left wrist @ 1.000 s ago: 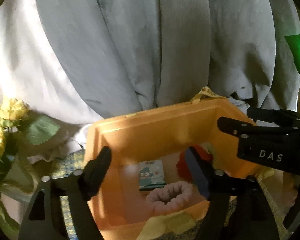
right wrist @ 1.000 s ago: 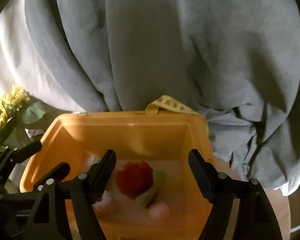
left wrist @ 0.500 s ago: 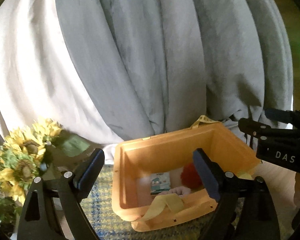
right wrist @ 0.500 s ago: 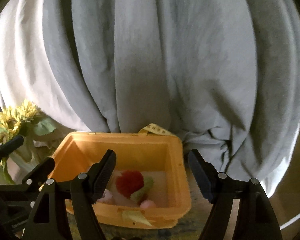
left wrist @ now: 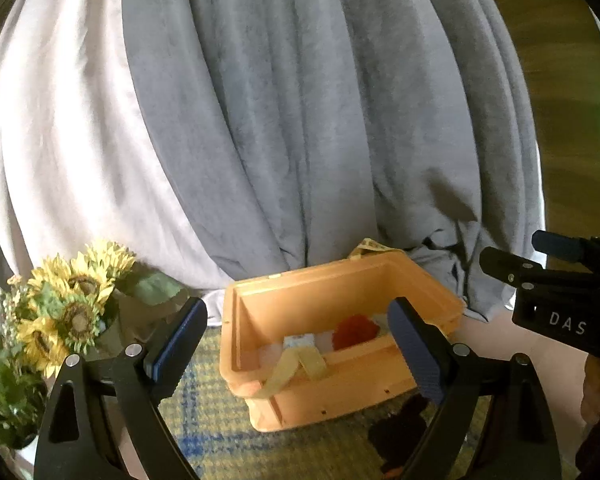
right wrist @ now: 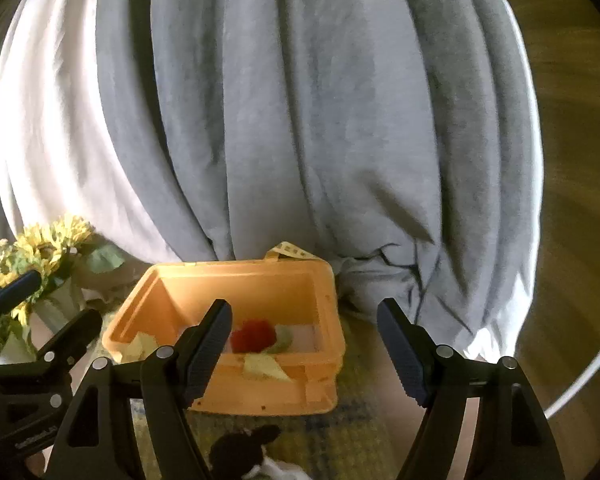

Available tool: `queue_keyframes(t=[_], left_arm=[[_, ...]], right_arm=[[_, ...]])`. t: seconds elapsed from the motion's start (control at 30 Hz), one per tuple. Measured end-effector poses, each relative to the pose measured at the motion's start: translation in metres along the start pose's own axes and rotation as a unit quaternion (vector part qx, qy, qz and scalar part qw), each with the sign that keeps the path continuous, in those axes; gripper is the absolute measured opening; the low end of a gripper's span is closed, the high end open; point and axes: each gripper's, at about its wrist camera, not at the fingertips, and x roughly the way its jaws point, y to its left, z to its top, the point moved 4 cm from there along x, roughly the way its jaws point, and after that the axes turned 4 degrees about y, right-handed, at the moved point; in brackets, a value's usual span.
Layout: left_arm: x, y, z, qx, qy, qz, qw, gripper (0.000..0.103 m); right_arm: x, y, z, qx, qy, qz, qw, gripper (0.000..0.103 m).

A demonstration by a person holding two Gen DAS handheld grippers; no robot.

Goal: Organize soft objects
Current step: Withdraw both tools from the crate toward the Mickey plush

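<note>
A: How are the grippers seen?
B: The left gripper (left wrist: 298, 344) is spread wide with nothing clamped; the right gripper (right wrist: 304, 344) is likewise parted and empty.

A: And the soft objects?
B: A red plush (right wrist: 253, 335) is seen inside the orange bin (right wrist: 260, 390), at its 1 o'clock corner, touched by a green piece (right wrist: 281, 340). A dark plush (right wrist: 240, 450) is left on the checked mat (left wrist: 236, 446) at 6 o'clock of the bin.

A: Anything else?
B: Sunflowers (left wrist: 66, 304) are placed at 9 o'clock; grey drapery (left wrist: 284, 120) is hung at 12.
</note>
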Motion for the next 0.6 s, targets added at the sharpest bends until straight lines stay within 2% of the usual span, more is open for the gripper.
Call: queue_keyframes(t=[0.23, 0.6], left_arm=[[-0.022, -0.003, -0.018, -0.022, 0.011, -0.013, 0.9996, 0.092], [-0.038, -0.012, -0.049, -0.025, 0.044, -0.041, 0.9979, 0.092]], right_arm=[[-0.032, -0.004, -0.017, 0.002, -0.009, -0.017, 1.000, 0.075], [-0.066, -0.005, -0.053, 0.011, -0.006, -0.041, 0.999, 0.076]])
